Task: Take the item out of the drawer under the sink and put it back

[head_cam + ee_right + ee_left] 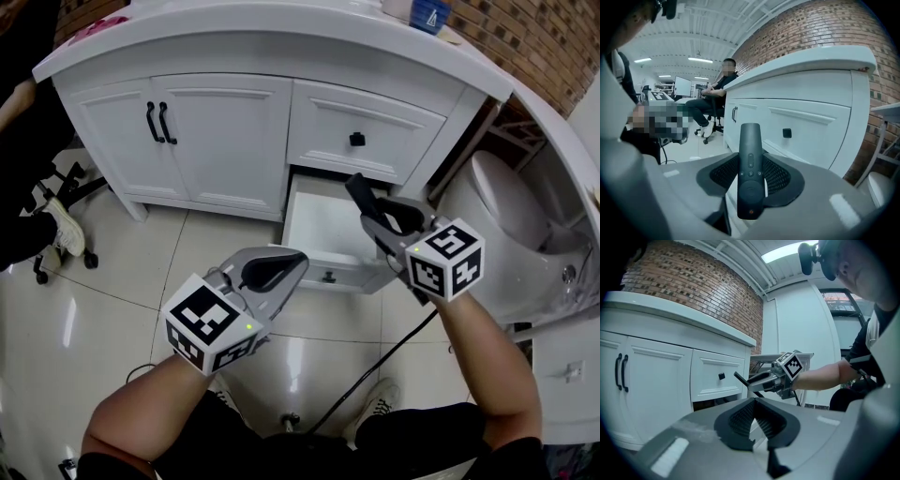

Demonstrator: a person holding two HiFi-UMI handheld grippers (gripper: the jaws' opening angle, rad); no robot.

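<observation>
White floor tiles (122, 272) ran up to a white vanity (225, 141) with a pale counter (281, 23) on top and a brick wall (534, 37) behind it. The vanity had two doors, each with one black handle (157, 122), the two handles side by side at the middle seam. To the right of the doors were two drawers. The upper one (394, 127) was closed and bore one black knob (357, 140). The lower drawer (323, 225) was pulled out, its front towards the person, with one small knob (328, 276) on it. One toilet (497, 206) stood just right of the vanity, and one blue-labelled container (429, 14) sat on the counter.

There was one remote (750, 168), dark and slim, and it was out of the drawer. The right claw (751, 157) was clamped on it, one ribbed pad on each side of its lower half. Its button face was turned to the right gripper view's camera and its far end stuck out past the claw tips. In the head view the remote hung above the right side of the open drawer, pointing at the vanity.

The left claw (753, 401) had its tips together with nothing between them. It was held lower left of the drawer front, near it but apart, aimed at the vanity.

One black cable (384, 366) trailed over the floor between the person's two shoes. One other person (715, 98) sat on a chair farther along the vanity in the right gripper view.
</observation>
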